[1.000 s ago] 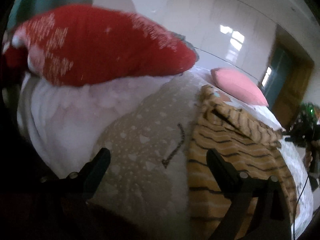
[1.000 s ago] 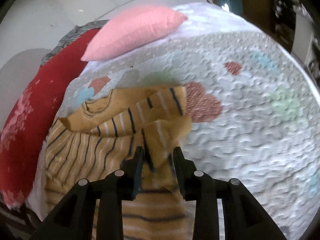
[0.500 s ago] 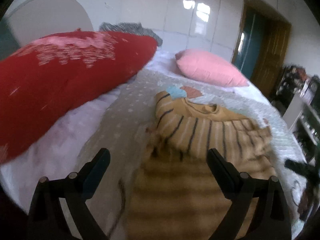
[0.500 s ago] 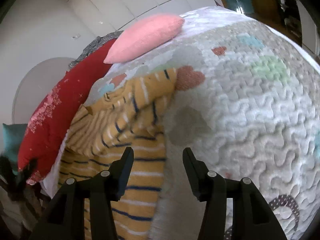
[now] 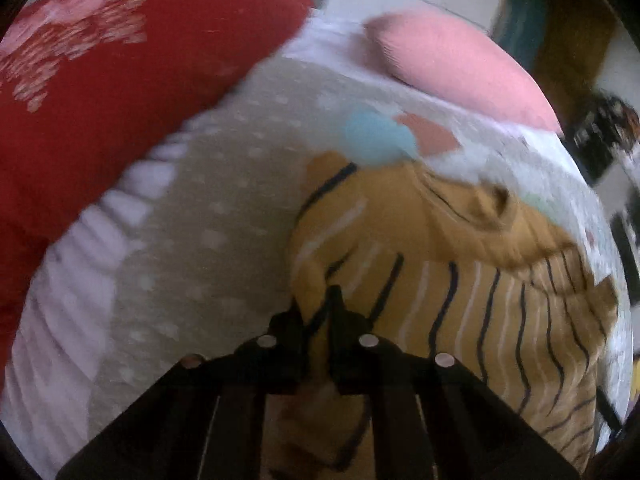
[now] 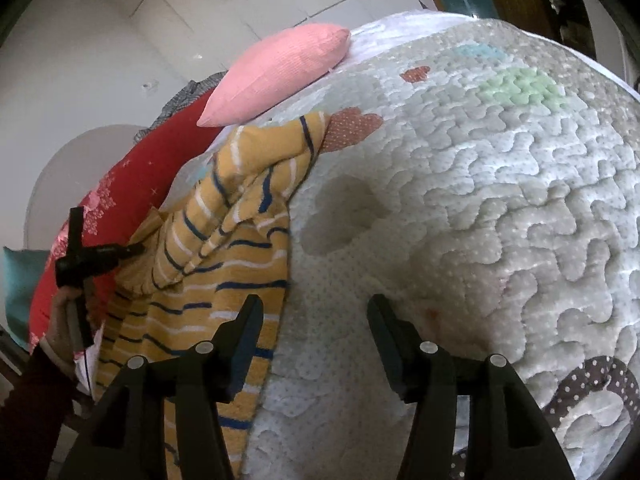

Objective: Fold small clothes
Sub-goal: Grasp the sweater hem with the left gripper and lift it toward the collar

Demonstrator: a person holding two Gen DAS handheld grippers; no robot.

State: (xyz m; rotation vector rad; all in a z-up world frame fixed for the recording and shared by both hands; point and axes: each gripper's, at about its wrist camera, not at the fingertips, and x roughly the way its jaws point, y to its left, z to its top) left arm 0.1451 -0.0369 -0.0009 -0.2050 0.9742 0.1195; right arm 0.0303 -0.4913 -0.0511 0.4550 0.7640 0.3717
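Blurring smears our left wrist view, so the cloth edge at our left gripper (image 5: 318, 312) is hard to read; its jaws have just been closing and now pinch the one striped yellow garment (image 5: 460, 280) lying on the quilt (image 6: 500, 200). Our right gripper (image 6: 316, 320) has just been opening and stands released, empty. We count two cushions: a red cushion (image 5: 120, 80) and a pink cushion (image 6: 280, 72).
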